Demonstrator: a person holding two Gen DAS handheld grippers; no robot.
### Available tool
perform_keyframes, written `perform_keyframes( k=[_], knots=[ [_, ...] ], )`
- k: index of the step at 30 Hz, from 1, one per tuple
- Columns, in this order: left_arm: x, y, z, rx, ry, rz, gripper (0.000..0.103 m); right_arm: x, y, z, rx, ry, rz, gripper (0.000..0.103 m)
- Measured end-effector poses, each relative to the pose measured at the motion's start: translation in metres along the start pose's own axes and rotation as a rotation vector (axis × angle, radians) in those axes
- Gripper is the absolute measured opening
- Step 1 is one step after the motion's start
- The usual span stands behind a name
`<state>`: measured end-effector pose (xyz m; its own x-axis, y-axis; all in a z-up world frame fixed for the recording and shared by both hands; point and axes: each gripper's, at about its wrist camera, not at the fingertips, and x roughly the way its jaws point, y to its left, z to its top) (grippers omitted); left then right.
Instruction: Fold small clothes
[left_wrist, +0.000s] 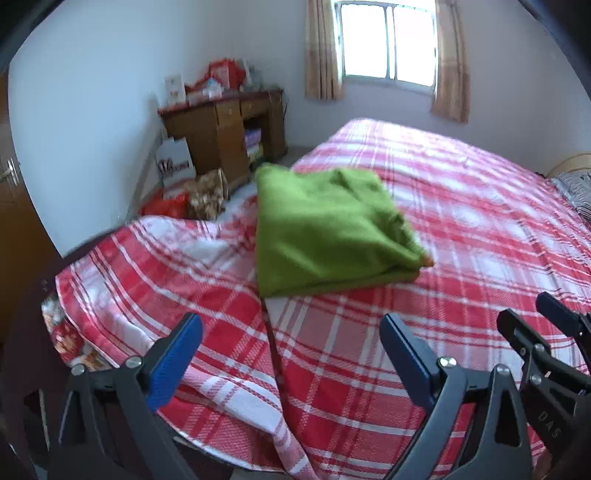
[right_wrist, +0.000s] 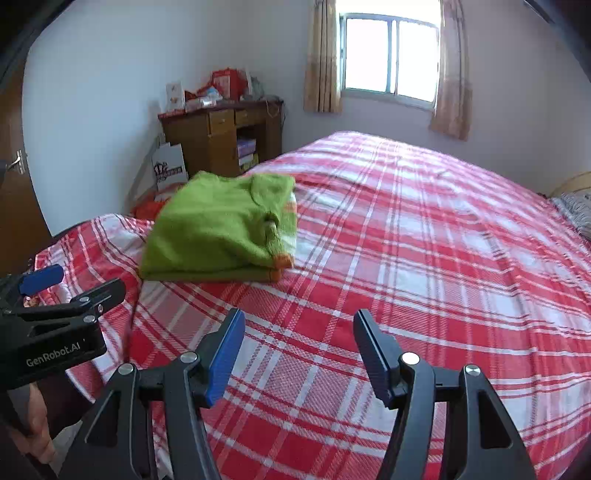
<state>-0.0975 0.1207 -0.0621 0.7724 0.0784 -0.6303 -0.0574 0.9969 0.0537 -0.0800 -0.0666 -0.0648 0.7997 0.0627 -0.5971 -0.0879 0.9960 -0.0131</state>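
Place: I am in a bedroom of a home.
Bed: a wide bed (right_wrist: 424, 236) under a red-and-white plaid cover fills most of my view.
Window: a bright window (right_wrist: 389, 55) with short beige curtains (right_wrist: 321, 62) at both sides.
Storage: a brown wooden cabinet (right_wrist: 221, 136) against the white wall, boxes and red packets heaped on top.
Door: a brown wooden door (right_wrist: 18, 173) with a metal handle at the left.
Floor: bags (left_wrist: 177, 166) by the cabinet.

A bed (left_wrist: 461, 229) covered with a red-and-white plaid sheet (right_wrist: 424, 229) carries everything. A folded green garment (left_wrist: 325, 229) with orange trim lies flat on the sheet, ahead of the fingers (right_wrist: 225, 354) and apart from them. At the far right edge, beyond the fingers, grey patterned bedding (right_wrist: 576, 210) rests on the bed.
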Motion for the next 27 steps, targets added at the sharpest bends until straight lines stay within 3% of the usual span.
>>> perform_keyframes(
  k=[8,11,17,27],
  knots=[
    [-0.067,-0.004,0.016,0.065,-0.218,0.079,0.103,-0.066,0.006,0.021,0.034,-0.172,0.021,0.069],
    [-0.083,-0.002,0.021,0.058,-0.262,0.082,0.103,-0.086,0.006,0.026,0.047,-0.231,0.021,0.073],
    [-0.093,-0.006,0.023,0.074,-0.292,0.068,0.103,-0.104,0.003,0.029,0.076,-0.290,0.016,0.076],
    [-0.095,-0.012,0.020,0.077,-0.286,0.058,0.103,-0.106,-0.003,0.027,0.109,-0.294,0.012,0.076]
  ],
)
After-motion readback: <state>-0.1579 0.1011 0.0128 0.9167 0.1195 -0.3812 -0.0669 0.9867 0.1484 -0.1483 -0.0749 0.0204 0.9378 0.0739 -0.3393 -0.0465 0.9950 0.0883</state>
